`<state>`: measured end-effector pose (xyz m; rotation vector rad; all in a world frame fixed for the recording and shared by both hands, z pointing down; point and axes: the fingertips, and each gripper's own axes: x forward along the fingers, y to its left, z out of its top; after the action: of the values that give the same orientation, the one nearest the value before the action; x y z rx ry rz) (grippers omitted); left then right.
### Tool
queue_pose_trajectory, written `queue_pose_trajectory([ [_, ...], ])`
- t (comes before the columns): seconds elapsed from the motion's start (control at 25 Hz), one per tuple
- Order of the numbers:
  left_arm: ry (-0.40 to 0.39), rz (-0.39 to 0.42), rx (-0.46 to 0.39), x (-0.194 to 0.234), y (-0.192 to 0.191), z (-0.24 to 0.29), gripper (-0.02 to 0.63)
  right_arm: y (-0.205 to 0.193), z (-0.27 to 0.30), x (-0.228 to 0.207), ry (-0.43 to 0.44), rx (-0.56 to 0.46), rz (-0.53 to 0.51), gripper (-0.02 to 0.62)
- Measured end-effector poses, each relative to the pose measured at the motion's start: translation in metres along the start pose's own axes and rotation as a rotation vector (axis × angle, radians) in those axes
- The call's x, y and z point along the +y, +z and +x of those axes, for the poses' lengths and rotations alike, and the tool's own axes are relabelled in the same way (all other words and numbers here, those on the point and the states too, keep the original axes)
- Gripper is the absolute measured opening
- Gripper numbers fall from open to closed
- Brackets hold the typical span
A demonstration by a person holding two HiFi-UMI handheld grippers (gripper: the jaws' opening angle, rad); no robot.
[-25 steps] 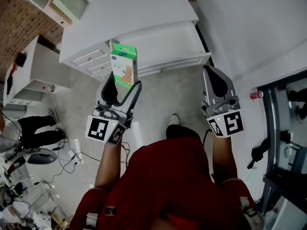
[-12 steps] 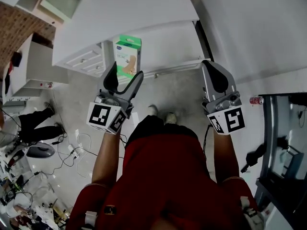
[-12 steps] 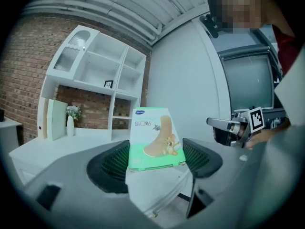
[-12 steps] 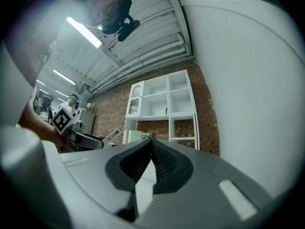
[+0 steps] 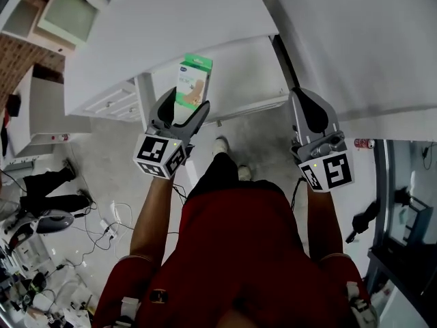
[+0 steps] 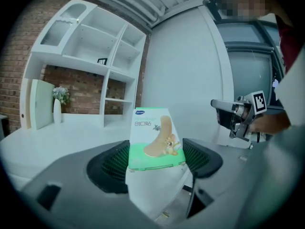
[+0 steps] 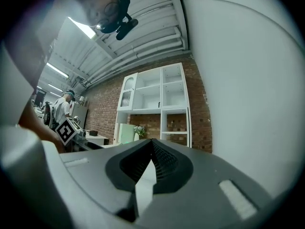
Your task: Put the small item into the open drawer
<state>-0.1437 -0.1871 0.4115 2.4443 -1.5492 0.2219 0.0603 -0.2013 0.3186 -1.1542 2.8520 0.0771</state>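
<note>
The small item is a green-and-white box (image 5: 192,80) with a foot picture on it (image 6: 155,138). My left gripper (image 5: 186,105) is shut on its lower part, and both pads (image 6: 116,162) press its sides. In the head view the box stands upright over the front of the open white drawer (image 5: 239,70) of a white cabinet (image 5: 171,19). My right gripper (image 5: 308,106) is shut and holds nothing. It hangs at the drawer's right front corner, and its jaws (image 7: 152,146) meet at the tips.
Closed drawers with knobs (image 5: 109,102) sit left of the open one. A red can (image 5: 364,143) lies on the floor at right, beside a dark frame (image 5: 403,217). Cables (image 5: 102,214) litter the floor at left. White wall shelves (image 6: 95,66) and a vase (image 6: 57,109) stand behind.
The person has stepped closer to the cabinet. My left gripper has carried the box right and forward over the open drawer. The right gripper has hardly moved and stays shut.
</note>
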Motion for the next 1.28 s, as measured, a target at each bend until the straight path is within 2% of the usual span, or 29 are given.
queue_pose_trajectory([
  [0.28,-0.069,-0.005,0.151,0.043,-0.041,0.052,0.353,-0.006,0.050,-0.017,-0.034,0.032,-0.013,0.012],
  [0.76,-0.203,0.009,0.409,0.082,-0.127,0.114,0.353,-0.034,0.095,-0.038,-0.106,0.126,-0.006,0.012],
  [0.96,-0.193,-0.009,0.489,0.101,-0.161,0.137,0.354,-0.040,0.100,-0.043,-0.154,0.155,-0.012,0.012],
  [1.28,-0.141,-0.039,0.562,0.129,-0.205,0.174,0.354,-0.053,0.101,-0.048,-0.230,0.208,-0.027,0.012],
])
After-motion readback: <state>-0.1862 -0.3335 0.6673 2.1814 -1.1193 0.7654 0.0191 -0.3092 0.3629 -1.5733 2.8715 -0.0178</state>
